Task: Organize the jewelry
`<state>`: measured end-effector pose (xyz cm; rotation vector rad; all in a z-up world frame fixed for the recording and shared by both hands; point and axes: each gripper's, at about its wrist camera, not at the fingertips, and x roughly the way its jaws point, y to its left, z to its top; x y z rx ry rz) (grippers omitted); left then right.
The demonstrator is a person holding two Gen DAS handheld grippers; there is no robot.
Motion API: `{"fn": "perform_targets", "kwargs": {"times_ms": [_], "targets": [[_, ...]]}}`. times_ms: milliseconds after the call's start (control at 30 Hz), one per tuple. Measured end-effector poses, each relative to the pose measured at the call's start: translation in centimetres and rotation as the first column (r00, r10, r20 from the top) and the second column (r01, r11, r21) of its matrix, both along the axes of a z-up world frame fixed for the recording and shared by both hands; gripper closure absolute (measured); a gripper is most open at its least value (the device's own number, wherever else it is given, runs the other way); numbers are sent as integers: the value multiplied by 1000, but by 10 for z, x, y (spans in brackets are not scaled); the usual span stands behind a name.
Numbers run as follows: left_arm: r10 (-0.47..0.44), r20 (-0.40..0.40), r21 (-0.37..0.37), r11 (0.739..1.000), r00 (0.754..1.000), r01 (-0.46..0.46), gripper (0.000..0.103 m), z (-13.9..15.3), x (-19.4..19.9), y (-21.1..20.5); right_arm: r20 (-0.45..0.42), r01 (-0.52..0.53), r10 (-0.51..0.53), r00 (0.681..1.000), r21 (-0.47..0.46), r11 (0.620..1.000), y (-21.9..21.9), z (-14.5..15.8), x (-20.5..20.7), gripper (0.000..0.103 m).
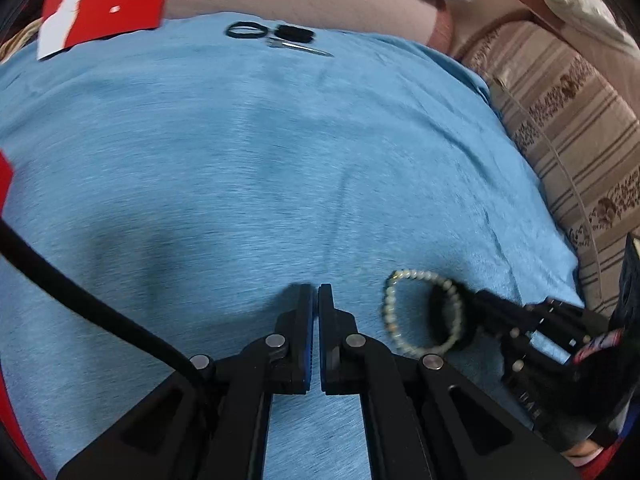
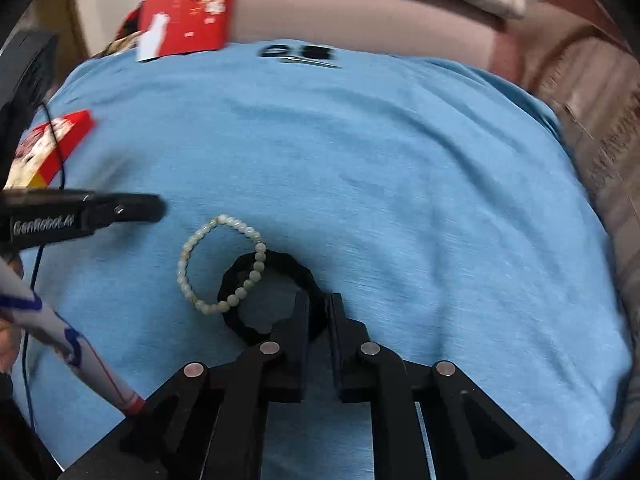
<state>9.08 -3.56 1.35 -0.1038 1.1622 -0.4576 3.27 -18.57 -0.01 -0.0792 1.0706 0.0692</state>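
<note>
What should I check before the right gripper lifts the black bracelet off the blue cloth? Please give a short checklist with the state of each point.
1. Right gripper closed on the black bracelet: ok, its fingers pinch the band's near edge.
2. Black bracelet free of other items: not ok, the pale bead bracelet lies across it and could be dragged up.
3. Left gripper out of the way: ok, shut, holding nothing, beside the bracelets.
4. Blue cloth not caught in the fingers: cannot tell.
5. Drop-off place visible: cannot tell; a red box stands at the cloth's far edge, its inside unseen.
</note>
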Motion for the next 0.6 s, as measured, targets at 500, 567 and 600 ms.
{"fn": "perform_targets", "kwargs": {"times_ms": [500,567,600], "targets": [[-133,11,-10,991,991,133,102,-2,3,-76,-6,41,-40,999,145,989,-29,-2,-5,89],[-149,15,0,989,989,149,102,-1,1,-80,-6,40,-40,999,151,988,-29,-2,-4,89],[-156,14,-6,988,988,156,102,0,-1,-81,-7,42,-42,999,159,986,-30,-2,-3,89]]}}
